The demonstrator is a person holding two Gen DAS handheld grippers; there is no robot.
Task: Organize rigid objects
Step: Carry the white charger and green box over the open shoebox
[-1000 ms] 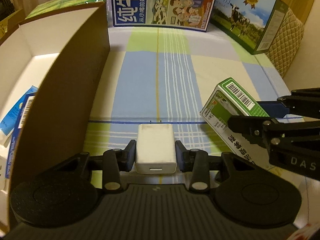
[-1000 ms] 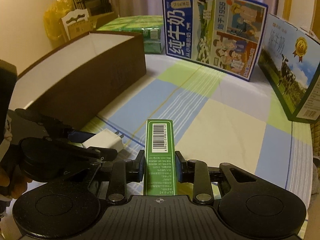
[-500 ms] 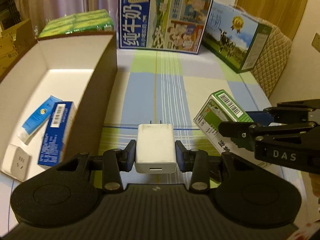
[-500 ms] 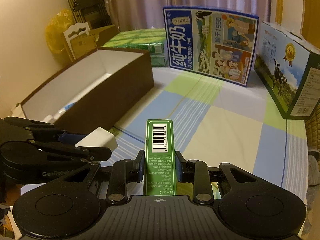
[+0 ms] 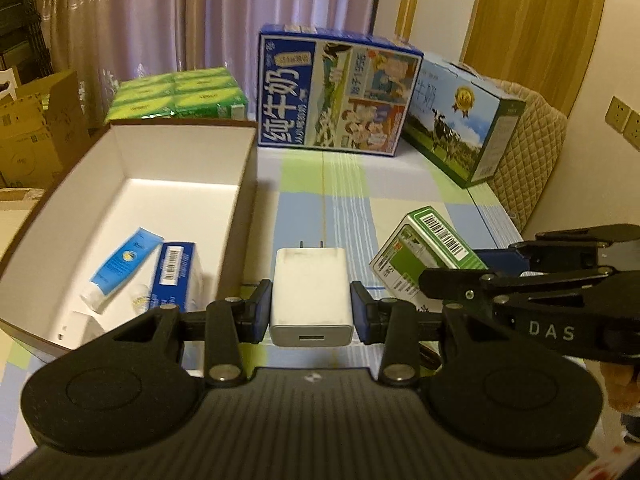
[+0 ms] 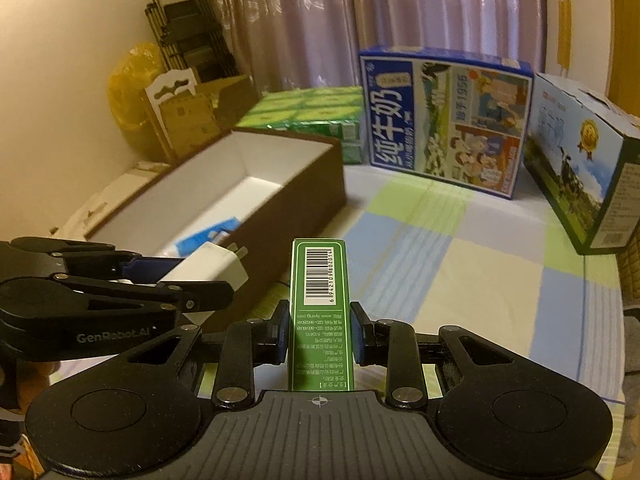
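Observation:
My left gripper [image 5: 311, 307] is shut on a white plug-in charger [image 5: 310, 292], prongs pointing away, held in the air just right of the brown box's [image 5: 244, 216] near wall. My right gripper [image 6: 319, 332] is shut on a narrow green carton [image 6: 320, 280] with a barcode on top, held above the checked cloth. In the left wrist view the same green carton [image 5: 424, 246] shows at the right, clamped in the right gripper [image 5: 452, 274]. In the right wrist view the charger [image 6: 208, 266] and left gripper [image 6: 196, 276] sit at the left. Inside the white-lined box lie a blue tube [image 5: 120, 264] and a blue carton [image 5: 172, 276].
Two big milk cartons [image 5: 336, 92] [image 5: 460, 120] stand at the far edge of the checked cloth [image 5: 344, 200]. A green pack [image 5: 176, 94] lies behind the box. Cardboard boxes [image 5: 36, 132] and a folded ladder [image 6: 188, 40] are at the left, a quilted chair [image 5: 528, 160] at the right.
Both grippers have risen with their loads. The box's inside has come into view, and the room behind the milk cartons shows.

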